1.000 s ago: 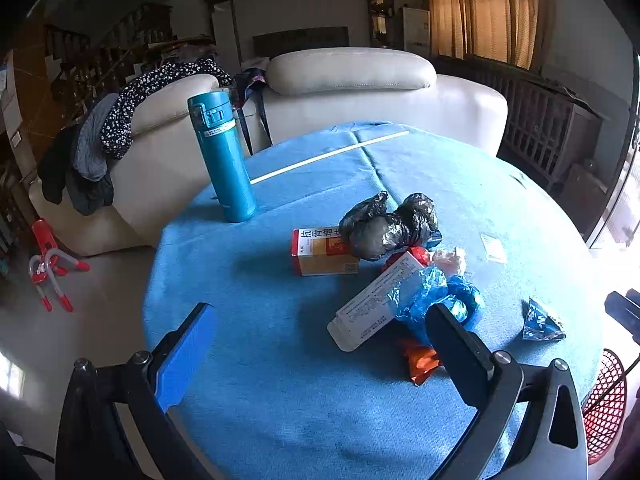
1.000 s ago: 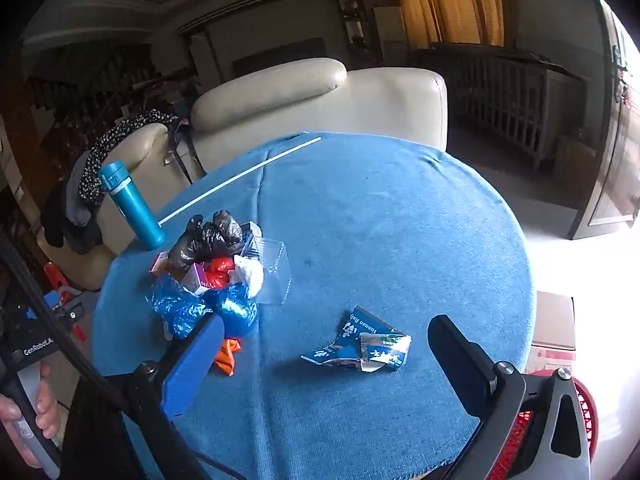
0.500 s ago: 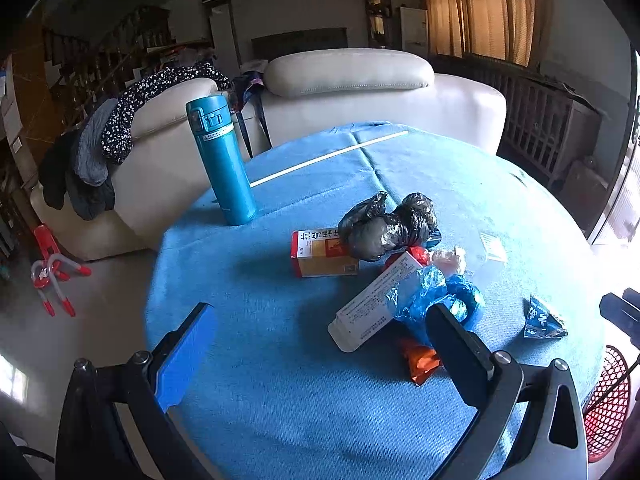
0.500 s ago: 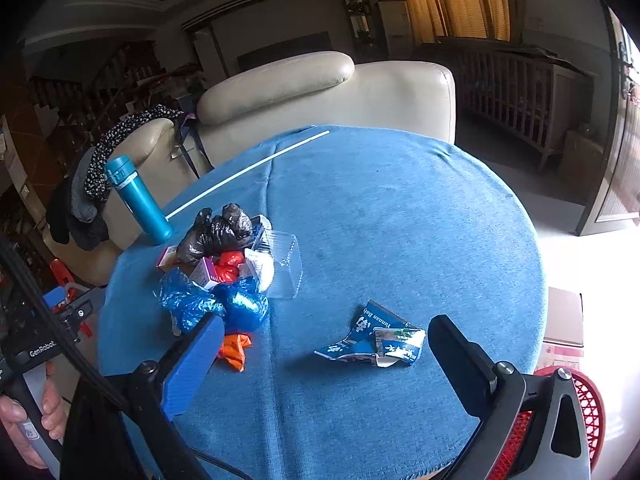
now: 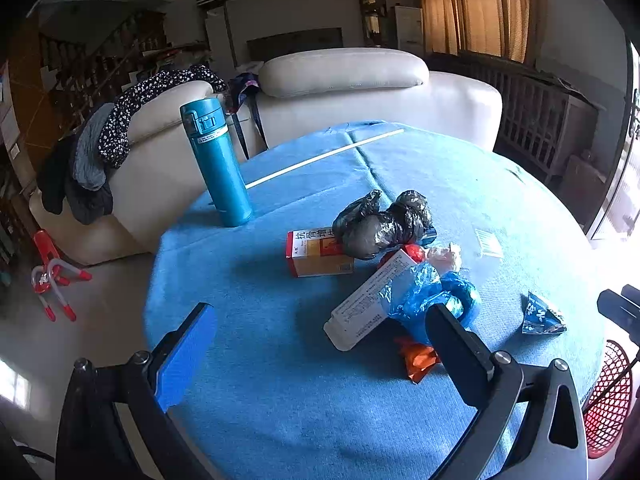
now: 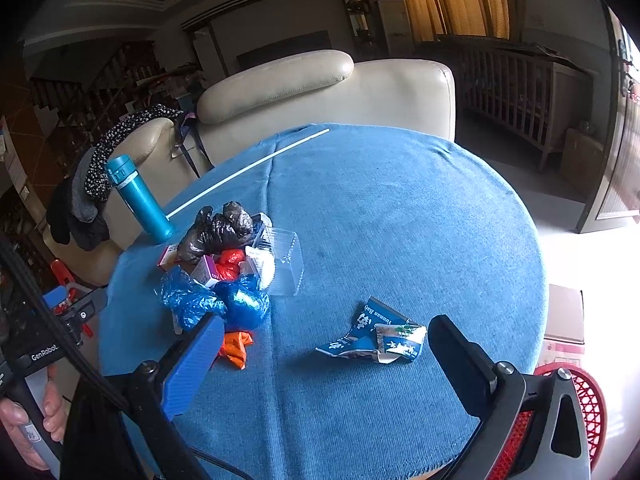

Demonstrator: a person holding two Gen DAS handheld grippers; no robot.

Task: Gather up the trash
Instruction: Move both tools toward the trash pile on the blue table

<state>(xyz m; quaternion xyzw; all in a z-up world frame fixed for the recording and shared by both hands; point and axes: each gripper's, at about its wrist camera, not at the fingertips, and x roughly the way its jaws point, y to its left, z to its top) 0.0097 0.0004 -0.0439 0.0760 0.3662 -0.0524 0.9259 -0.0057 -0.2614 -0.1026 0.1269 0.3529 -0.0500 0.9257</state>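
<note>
left tool (image 5: 320,328): jaws spread wide, empty, above the tabletop (image 5: 280,420) short of the pile
flask (image 5: 216,160): teal, upright, far left of tabletop
trash pile (image 6: 224,264): black bag, medicine boxes, blue plastic, orange scrap, clear box, all touching, left of centre
wrapper (image 6: 376,340): blue, torn, flat, apart from the pile, between the right tool's fingers in its view
right tool (image 6: 324,344): jaws spread, empty
basket (image 6: 588,400): red mesh, beside the tabletop edge, far right
</note>
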